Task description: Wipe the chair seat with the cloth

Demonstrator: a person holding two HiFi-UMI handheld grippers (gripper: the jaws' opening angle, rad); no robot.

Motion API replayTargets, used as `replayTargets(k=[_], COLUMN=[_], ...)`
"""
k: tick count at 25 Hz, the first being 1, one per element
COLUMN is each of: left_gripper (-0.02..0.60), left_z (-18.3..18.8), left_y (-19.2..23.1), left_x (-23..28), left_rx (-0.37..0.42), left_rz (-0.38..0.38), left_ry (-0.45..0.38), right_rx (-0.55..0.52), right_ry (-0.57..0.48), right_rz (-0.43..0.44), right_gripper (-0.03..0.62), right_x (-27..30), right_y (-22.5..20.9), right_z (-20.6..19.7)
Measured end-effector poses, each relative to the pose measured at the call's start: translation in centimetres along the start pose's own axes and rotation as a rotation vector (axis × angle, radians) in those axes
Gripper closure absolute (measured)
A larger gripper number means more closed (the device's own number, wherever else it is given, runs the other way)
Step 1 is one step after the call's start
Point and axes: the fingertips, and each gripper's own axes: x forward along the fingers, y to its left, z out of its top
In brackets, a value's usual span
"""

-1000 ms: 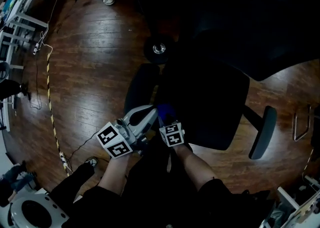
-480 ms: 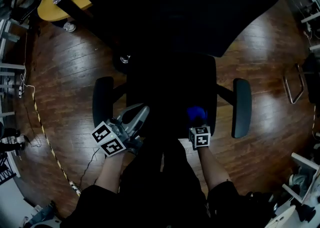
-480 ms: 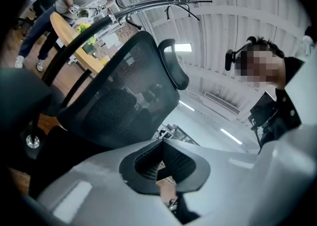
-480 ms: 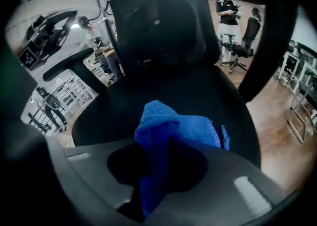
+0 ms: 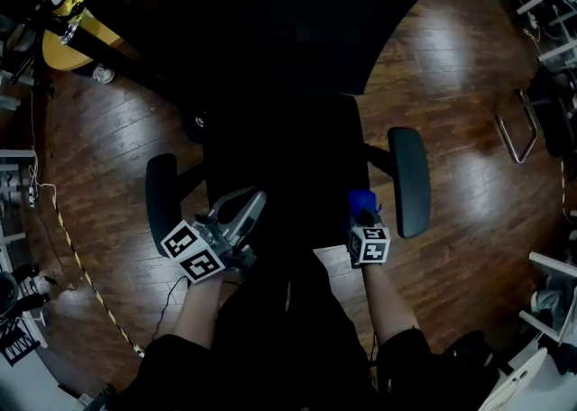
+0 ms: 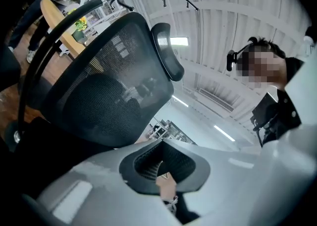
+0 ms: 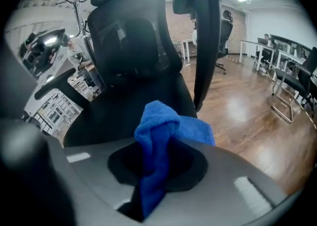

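From my seat at the controls, the left armrest (image 5: 162, 197) of the office chair sits at the far left over the wooden floor (image 5: 108, 139), and just inside it my left gripper (image 5: 252, 200) hovers at the front left edge of the chair seat (image 5: 288, 157). Its own camera looks up past the mesh backrest (image 6: 99, 91) and shows the jaws drawn together with nothing between them, so I take that gripper as clenched and idle. Moving right across the dark seat, I can make out no streaks, dust or damp patches that would tell wiped fabric from unwiped, so I cannot judge how much of the surface is covered. The cloth (image 5: 361, 202), a bright blue bunch, is pinched firmly in my right gripper (image 5: 363, 218), with a fold poking out beyond the jaws. It lies at the front right of the seat, near the right armrest (image 5: 410, 179); whether it presses on the fabric or hangs just above it, I cannot tell. My reading is that wiping is in hand at that corner, and this would fit either an opening pass or a closing one
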Motion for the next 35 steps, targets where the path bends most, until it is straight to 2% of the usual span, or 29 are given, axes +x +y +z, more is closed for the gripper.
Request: replayTargets(k=[4, 8, 13, 18, 20, 24, 28, 31, 35], left_gripper=[0.594, 0.594, 0.594, 0.594, 0.594, 0.594, 0.594, 0.594, 0.594], left_z=[0.5, 1.7, 3.3, 5.1, 5.9, 7.5, 8.5, 8.6, 8.0], left_y=[0.6, 1.4, 2.5, 3.4, 3.8, 4.4, 5.4, 6.0, 6.9], left_x=[-1.2, -3.1, -5.4, -7.6, -8.2, -9.6, -11.1, -11.6, -10.8], left_rx=[-0.007, -0.016, -0.032, -0.091, -0.125, -0.157, -0.17, -0.181, -0.178], left_rz=[0.034, 0.064, 0.112, 0.162, 0.158, 0.162, 0.192, 0.212, 0.217], left_ry=[-0.041, -0.094, -0.167, -0.277, -0.316, -0.373, -0.406, -0.42, -0.394], right_rx=[0.047, 0.062, 0.02, -0.125, -0.18, -0.287, -0.331, -0.382, -0.438], right_ry=[-0.014, -0.095, -0.157, -0.112, -0.082, -0.018, 0.034, 0.087, 0.058], right_rz=[0.018, 0.072, 0.209, 0.354, 0.387, 0.439, 0.477, 0.459, 0.447], right_gripper=[0.529, 0.529, 0.528, 0.528, 0.528, 0.528, 0.528, 0.528, 0.528], right_x=[-0.3, 1.3, 6.6, 13.8, 16.5, 20.6, 23.5, 25.2, 26.0], right_y=[-0.1, 3.0, 10.2, 19.8, 23.0, 28.8, 33.9, 35.3, 34.6], right_z=[0.7, 5.2, 13.4, 19.5, 20.9, 22.1, 22.0, 20.5, 20.1])
